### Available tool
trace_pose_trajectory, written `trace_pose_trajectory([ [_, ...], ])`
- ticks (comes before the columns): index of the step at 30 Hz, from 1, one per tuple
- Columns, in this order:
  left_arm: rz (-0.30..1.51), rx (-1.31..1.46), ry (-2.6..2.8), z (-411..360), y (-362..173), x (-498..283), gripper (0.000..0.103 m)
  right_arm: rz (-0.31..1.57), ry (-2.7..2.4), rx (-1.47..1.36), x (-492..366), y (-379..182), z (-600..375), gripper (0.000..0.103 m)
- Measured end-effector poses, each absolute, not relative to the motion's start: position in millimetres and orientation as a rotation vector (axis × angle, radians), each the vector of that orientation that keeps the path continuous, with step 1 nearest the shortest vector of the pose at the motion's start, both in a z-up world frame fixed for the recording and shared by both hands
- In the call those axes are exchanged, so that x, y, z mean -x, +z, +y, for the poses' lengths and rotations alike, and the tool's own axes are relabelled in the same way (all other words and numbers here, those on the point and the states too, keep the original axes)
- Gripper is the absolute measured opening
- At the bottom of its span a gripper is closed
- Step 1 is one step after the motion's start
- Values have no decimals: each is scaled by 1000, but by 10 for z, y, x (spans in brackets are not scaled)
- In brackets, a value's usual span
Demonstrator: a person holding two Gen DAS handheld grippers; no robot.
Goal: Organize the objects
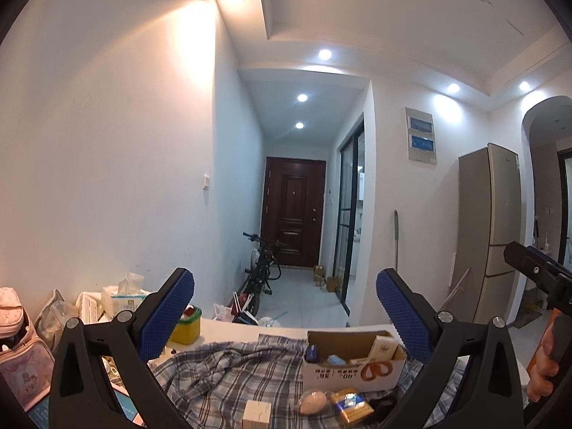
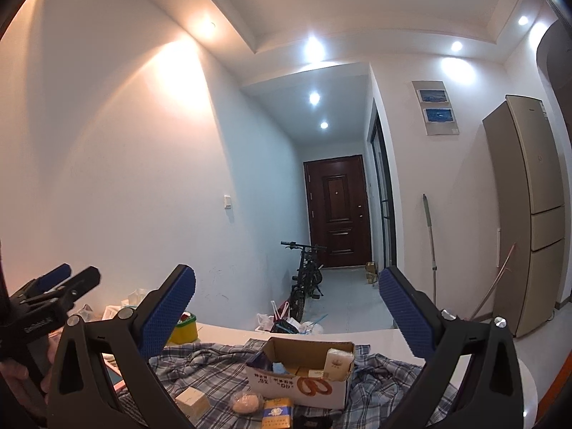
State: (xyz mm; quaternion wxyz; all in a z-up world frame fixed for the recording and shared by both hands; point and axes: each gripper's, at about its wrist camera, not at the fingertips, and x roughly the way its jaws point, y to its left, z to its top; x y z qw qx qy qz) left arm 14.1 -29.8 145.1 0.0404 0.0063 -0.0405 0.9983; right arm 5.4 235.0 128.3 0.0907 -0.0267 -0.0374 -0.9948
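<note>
An open cardboard box (image 1: 352, 366) (image 2: 304, 384) holding several small packs sits on a plaid cloth (image 1: 228, 375) (image 2: 214, 368) on the white table. In front of it lie a gold-and-blue pack (image 1: 352, 405) (image 2: 277, 413), a pinkish round item (image 1: 312, 401) (image 2: 245, 402) and a small cream box (image 1: 256, 414) (image 2: 192, 402). My left gripper (image 1: 284, 307) hovers open above them, empty. My right gripper (image 2: 286, 307) is open and empty too, raised over the box. Each gripper shows at the edge of the other's view.
A yellow tub (image 1: 186, 327) (image 2: 184, 330), a tissue pack (image 1: 123, 295) and a pink bag (image 1: 18, 350) crowd the table's left. Beyond the table edge (image 2: 339, 332) are floor bags, a bicycle (image 1: 261, 271), a door and a fridge (image 2: 529, 214).
</note>
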Motion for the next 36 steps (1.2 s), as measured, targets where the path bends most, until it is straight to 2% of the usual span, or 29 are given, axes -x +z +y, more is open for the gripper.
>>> trace_pose_trajectory([
  [6,-63,48,3051,-329,1278,-100,103,-27,-3010,30,-34,1114,2200,103],
  [13,-60,30,3067,-424,1287,-96,103,-58,-3020,-9,47,1114,2204,103],
  [16,-53,112,3076,-467,1220,-2,103,-32,-3041,4,57,1110,2154,103],
  [26,-134,300,2973,-504,907,360,103,70,-3143,25,257,936,2008,103],
  [29,-116,378,2971,-452,695,453,103,115,-3174,-79,399,748,2012,103],
  [36,-76,508,3018,-448,503,845,103,46,-3130,-223,626,581,2113,103],
])
